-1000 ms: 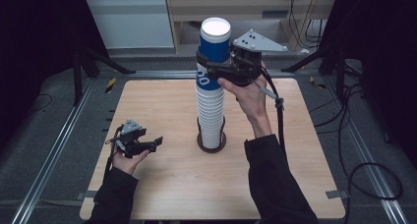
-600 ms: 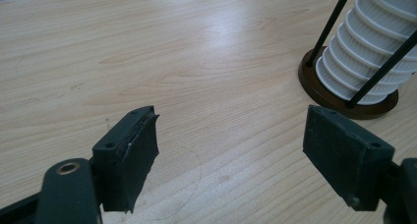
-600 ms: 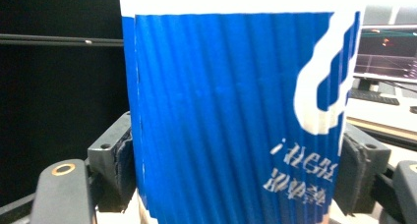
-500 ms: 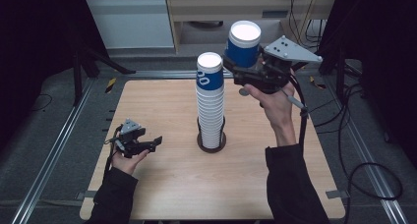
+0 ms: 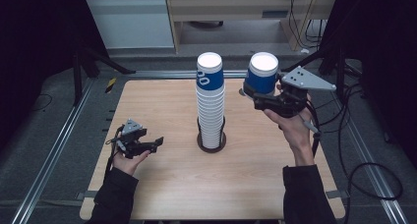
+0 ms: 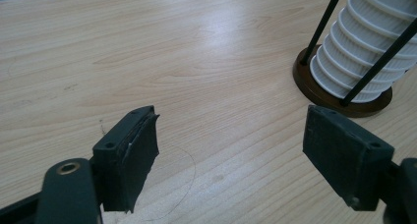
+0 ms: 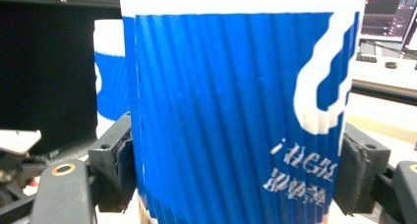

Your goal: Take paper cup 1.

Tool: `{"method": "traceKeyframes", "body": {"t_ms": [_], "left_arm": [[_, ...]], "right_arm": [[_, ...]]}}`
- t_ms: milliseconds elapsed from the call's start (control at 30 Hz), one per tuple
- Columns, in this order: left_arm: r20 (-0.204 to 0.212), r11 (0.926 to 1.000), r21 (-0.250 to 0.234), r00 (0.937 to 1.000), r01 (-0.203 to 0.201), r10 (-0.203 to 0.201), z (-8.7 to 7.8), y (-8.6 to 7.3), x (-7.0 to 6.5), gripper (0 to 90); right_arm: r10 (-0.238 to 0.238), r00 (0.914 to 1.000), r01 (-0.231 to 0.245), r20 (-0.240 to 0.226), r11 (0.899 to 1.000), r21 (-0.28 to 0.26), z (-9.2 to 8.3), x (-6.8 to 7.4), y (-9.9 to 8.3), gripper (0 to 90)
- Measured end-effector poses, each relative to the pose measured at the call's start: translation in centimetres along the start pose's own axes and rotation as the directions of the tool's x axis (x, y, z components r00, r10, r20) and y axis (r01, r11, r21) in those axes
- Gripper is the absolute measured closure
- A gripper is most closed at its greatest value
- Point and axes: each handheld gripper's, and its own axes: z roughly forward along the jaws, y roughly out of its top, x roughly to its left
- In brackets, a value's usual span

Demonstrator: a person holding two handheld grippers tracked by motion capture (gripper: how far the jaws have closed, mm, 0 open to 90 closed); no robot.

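Lifted off the top of the stack a second ago, the blue cup now hangs to the stack's right and a little lower, well clear of it, above the far right part of the table. It sits upright, rim up, clamped by its ribbed sides between the jaws of the right gripper; the right gripper view shows both pads pressed against the cup. Bare wood lies straight below it, so setting it down looks like a plain descent along its own upright axis. Resting low at the near left, the left gripper stands wide open and holds nothing, well apart from the cup.
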Motion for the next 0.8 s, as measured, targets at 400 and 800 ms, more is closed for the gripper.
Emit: {"method": "traceKeyframes", "body": {"t_ms": [400, 800], "left_arm": [[0.019, 0.9999, -0.001, 0.9997, -0.016, 0.016, -0.2, 0.2, -0.4, 20.8], [0.049, 0.9989, -0.003, 0.9977, -0.047, 0.047, -0.6, 0.6, -1.6, 20.7]], "right_arm": [[0.016, 0.9998, -0.015, -0.011, 0.997, 0.073, -1.2, -0.8, -4.9, 21.0], [0.014, 0.9977, -0.004, -0.066, 0.989, 0.146, -1.4, -0.4, -8.8, 20.9]]}}
